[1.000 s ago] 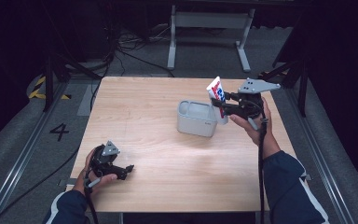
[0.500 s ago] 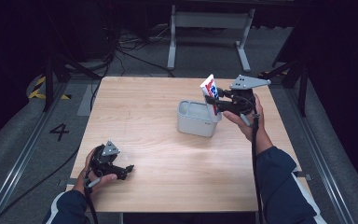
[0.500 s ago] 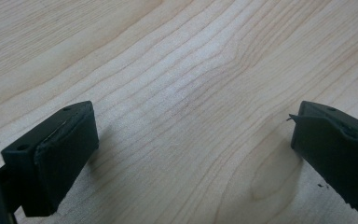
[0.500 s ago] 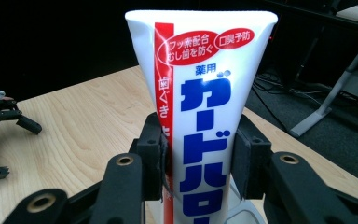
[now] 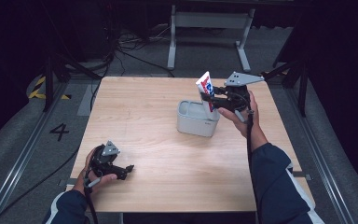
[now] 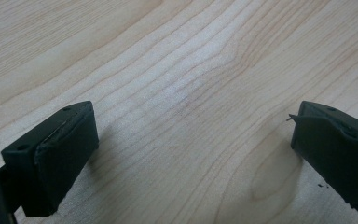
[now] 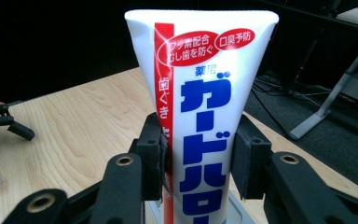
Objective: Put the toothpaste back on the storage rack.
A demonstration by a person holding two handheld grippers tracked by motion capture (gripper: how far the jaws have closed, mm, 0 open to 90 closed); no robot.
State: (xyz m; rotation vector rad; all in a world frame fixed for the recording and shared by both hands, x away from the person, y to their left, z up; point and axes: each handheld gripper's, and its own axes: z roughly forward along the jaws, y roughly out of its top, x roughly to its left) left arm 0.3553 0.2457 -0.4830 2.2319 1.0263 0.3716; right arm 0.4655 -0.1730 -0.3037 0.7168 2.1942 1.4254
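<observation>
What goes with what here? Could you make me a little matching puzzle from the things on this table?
Things:
1. toothpaste tube
2. grey container
3. left gripper
4. right gripper

States:
a. jaws wide apart, nothing between them
b. standing on the table, open at the top
c. white with red and blue print
d. clamped on the tube

Pairs: 1-c, 2-b, 3-a, 4-d

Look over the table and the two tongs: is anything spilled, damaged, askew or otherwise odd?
Nothing spilled or broken. The toothpaste tube is clamped in the right tongs and leans over the grey container, which sits upright on the table. The left tongs rest open at the near edge.
</observation>
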